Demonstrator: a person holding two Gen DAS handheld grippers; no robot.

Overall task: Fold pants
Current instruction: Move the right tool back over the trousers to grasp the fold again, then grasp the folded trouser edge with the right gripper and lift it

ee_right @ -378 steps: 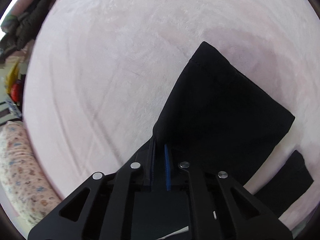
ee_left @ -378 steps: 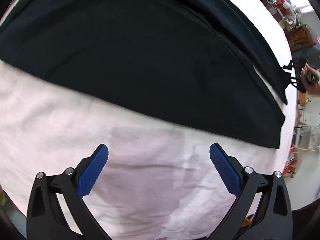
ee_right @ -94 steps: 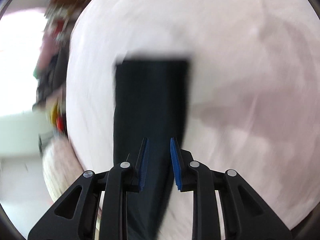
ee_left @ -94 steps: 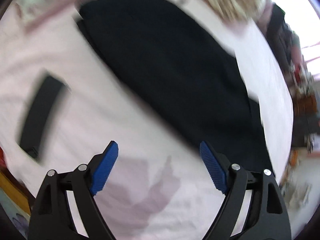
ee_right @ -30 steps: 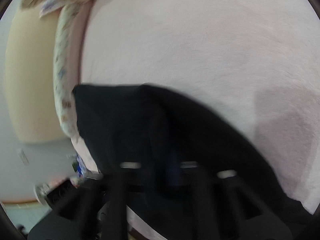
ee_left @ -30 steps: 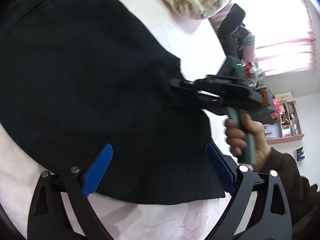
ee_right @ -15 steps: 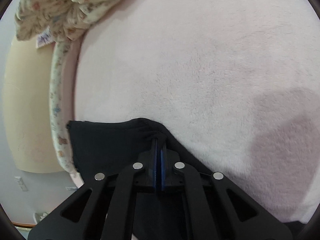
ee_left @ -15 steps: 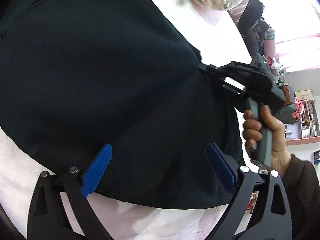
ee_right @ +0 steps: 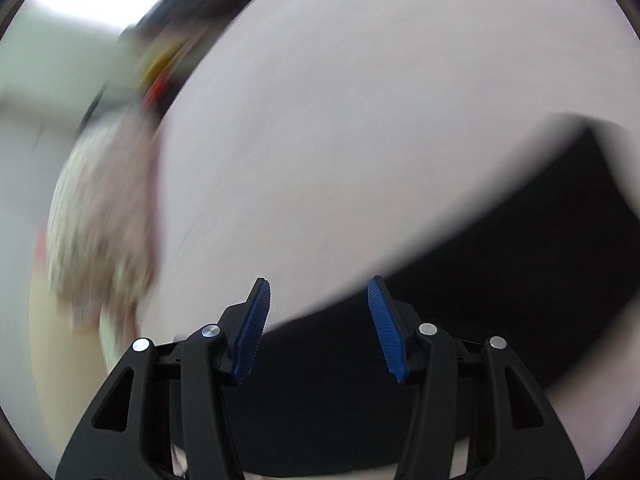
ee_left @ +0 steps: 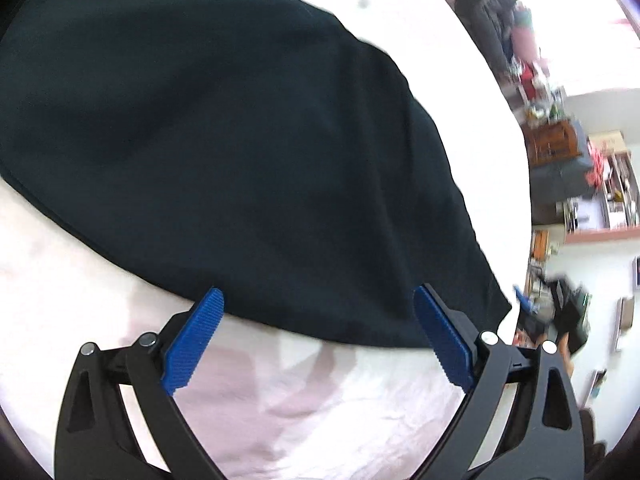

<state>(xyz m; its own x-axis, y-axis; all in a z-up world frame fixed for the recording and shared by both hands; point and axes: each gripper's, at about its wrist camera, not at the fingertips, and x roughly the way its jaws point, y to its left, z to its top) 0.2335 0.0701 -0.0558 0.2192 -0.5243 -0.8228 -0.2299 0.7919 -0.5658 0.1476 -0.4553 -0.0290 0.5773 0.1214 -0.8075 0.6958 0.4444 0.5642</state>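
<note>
The black pants (ee_left: 224, 152) lie flat on the pink blanket (ee_left: 80, 280). The left gripper (ee_left: 316, 316) hovers over their near edge, fingers spread and empty. The right gripper (ee_right: 318, 300), seemingly above the pants' edge in a blurred view, is opening with nothing pinched.

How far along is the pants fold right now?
Done: the black pants lie doubled into a broad panel on the pink blanket. In hand: nothing; the right hand-held gripper is opening, empty, and the left hand-held gripper is open above the hem. Left: probably another fold.
</note>
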